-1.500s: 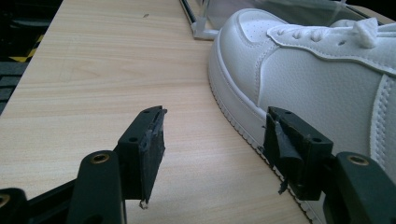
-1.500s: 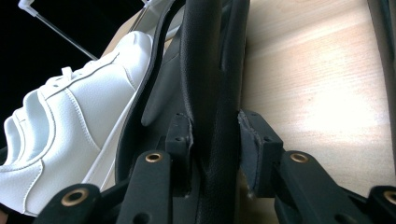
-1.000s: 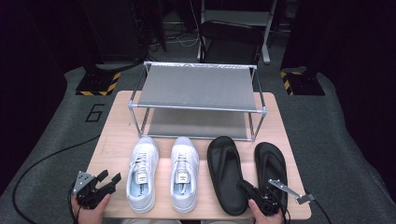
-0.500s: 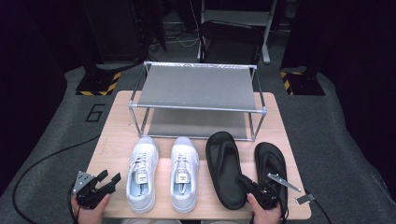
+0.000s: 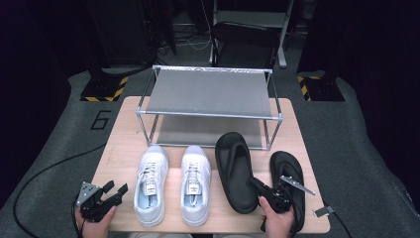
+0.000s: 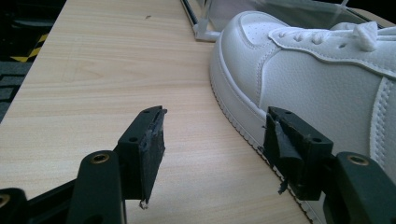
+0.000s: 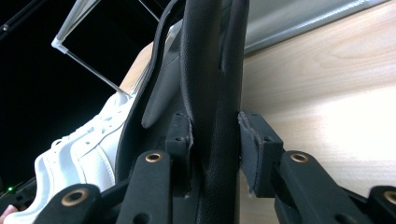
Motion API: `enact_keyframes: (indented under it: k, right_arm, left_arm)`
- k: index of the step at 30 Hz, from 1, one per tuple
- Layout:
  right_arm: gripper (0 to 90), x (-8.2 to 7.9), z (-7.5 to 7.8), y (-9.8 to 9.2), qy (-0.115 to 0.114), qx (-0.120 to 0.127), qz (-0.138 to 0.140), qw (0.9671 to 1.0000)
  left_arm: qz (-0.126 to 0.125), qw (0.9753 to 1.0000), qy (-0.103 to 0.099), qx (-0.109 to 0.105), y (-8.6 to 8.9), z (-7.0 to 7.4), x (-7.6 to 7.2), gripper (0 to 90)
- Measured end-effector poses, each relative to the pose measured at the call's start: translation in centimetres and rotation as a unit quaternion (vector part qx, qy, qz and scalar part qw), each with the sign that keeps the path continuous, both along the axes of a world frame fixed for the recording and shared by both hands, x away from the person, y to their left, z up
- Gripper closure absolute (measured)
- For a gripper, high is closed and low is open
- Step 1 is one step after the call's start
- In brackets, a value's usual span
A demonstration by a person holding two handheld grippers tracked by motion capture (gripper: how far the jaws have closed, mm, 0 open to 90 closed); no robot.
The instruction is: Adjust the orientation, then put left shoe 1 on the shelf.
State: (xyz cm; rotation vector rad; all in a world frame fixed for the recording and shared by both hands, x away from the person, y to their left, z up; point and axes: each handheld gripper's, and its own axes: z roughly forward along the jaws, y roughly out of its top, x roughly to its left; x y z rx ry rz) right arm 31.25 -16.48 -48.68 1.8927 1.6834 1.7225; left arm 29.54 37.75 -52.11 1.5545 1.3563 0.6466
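Note:
Two black sandals lie at the table's front right. My right gripper is shut on the right edge of the left black sandal near its heel. In the right gripper view the jaws of that gripper pinch the sandal's sole, which stands on edge. The right black sandal lies flat beside it. A pair of white sneakers sits to the left: the left sneaker and the right sneaker. My left gripper stands open, low over the table just left of the left sneaker, with nothing between its jaws.
A two-tier metal shoe rack with grey shelves stands at the back of the wooden table. Bare wood lies left of the sneakers. Cables trail off both front corners. A dark chair stands behind the rack.
My right gripper has moved forward and left from the front edge to the left sandal's heel and shut on its edge. The left gripper has barely moved.

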Motion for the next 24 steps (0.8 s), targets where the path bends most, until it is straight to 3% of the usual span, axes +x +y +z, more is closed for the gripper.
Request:
enact_keyframes:
  k: [14, 24]
  right_arm:
    - [66.5, 1.3, 0.5, 0.5, -0.001, 0.001, -0.001, 1.0000]
    - [66.5, 3.1, 0.7, 1.4, -0.004, 0.001, -0.004, 1.0000]
  left_arm:
    - [0.003, 1.0000, -0.006, -0.006, 0.0, 0.0, 0.0, 38.0]
    - [0.000, 1.0000, 0.001, -0.006, 0.1, 0.0, 0.0, 38.0]
